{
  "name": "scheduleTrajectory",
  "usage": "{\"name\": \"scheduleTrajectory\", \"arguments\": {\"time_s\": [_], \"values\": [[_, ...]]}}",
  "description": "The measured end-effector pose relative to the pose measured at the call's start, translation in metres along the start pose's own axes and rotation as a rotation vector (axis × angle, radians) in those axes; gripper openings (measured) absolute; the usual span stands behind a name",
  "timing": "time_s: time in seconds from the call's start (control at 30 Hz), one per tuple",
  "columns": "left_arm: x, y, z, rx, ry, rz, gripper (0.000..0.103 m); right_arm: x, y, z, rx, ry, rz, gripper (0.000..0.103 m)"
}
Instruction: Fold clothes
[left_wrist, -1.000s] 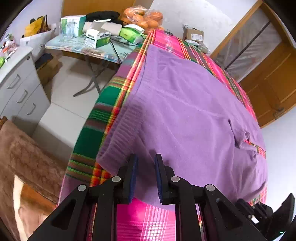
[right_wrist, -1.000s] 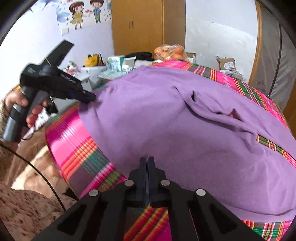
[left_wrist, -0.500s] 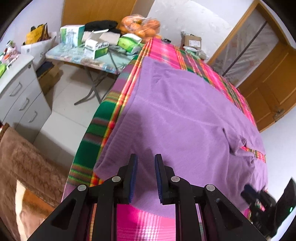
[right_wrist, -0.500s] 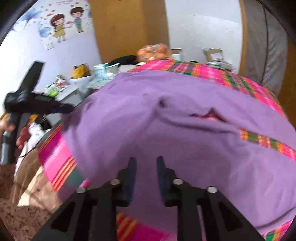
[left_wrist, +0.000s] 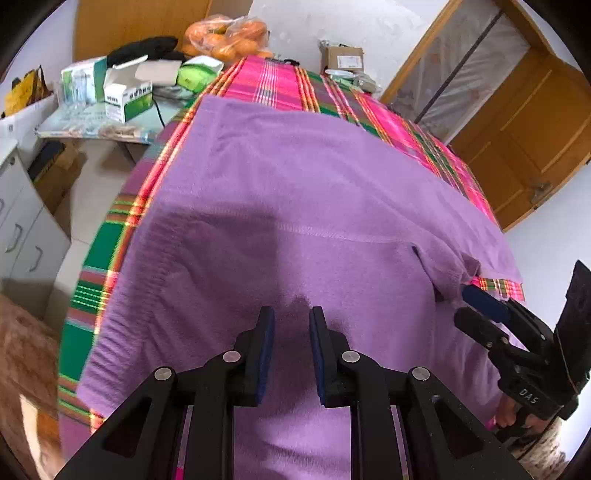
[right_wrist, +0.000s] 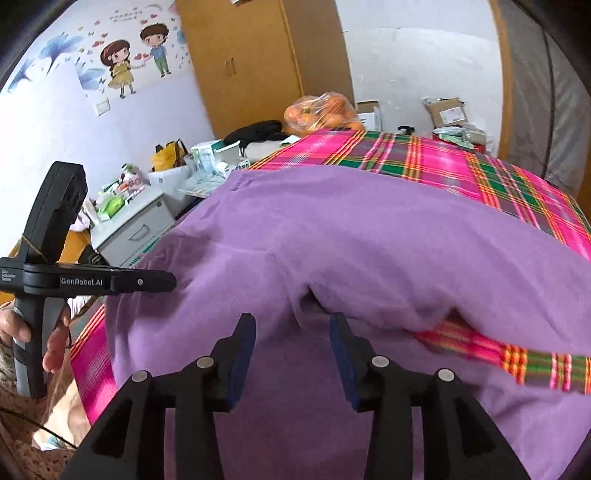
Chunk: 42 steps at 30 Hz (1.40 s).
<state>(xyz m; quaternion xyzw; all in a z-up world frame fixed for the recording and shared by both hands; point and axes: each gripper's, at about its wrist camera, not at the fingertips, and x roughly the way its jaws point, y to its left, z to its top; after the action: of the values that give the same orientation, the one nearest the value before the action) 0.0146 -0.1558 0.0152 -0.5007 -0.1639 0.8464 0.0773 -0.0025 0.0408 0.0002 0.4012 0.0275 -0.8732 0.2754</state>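
The purple sweater (left_wrist: 314, 206) lies spread flat over the plaid-covered counter (left_wrist: 280, 81), its sleeve folded across at about 3 o'clock. It looks soft, thick and limp, so it should sag when lifted; a hem or sleeve edge is probably the best hold. The left tongs (left_wrist: 288, 332) stand narrow, nothing between them, tilted down over the near edge. The right tongs (right_wrist: 291, 336), whose jaws have just been opening, gape wider and empty, angled down toward the fold by the sleeve.
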Motion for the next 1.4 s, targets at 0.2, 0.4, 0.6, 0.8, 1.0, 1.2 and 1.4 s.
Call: {"name": "scheduleTrajectory", "arguments": {"time_s": [0.2, 0.4, 0.6, 0.8, 1.0, 1.2, 1.4], "values": [[0.005, 0.005, 0.001, -0.005, -0.011, -0.025, 0.02, 0.016, -0.005, 0.015, 0.005, 0.004, 0.019, 0.029], [0.005, 0.01, -0.003, -0.006, -0.029, -0.066, 0.02, 0.02, -0.038, 0.033, 0.116, -0.041, -0.087, 0.007], [0.005, 0.011, -0.003, -0.001, -0.044, -0.077, 0.02, 0.025, -0.037, 0.042, 0.081, -0.027, -0.106, 0.009], [0.003, 0.014, -0.003, 0.002, -0.038, -0.089, 0.02, -0.014, -0.063, 0.025, 0.149, -0.068, -0.158, 0.024], [-0.003, 0.023, -0.007, -0.016, -0.047, -0.082, 0.02, -0.029, -0.066, -0.023, 0.126, 0.0, -0.222, 0.024], [-0.014, 0.033, -0.012, -0.015, -0.052, -0.038, 0.02, -0.039, -0.075, -0.051, 0.121, 0.036, -0.334, 0.024], [-0.024, 0.04, -0.002, -0.03, -0.052, 0.031, 0.02, -0.065, -0.072, -0.029, 0.077, -0.003, -0.347, 0.024]]}}
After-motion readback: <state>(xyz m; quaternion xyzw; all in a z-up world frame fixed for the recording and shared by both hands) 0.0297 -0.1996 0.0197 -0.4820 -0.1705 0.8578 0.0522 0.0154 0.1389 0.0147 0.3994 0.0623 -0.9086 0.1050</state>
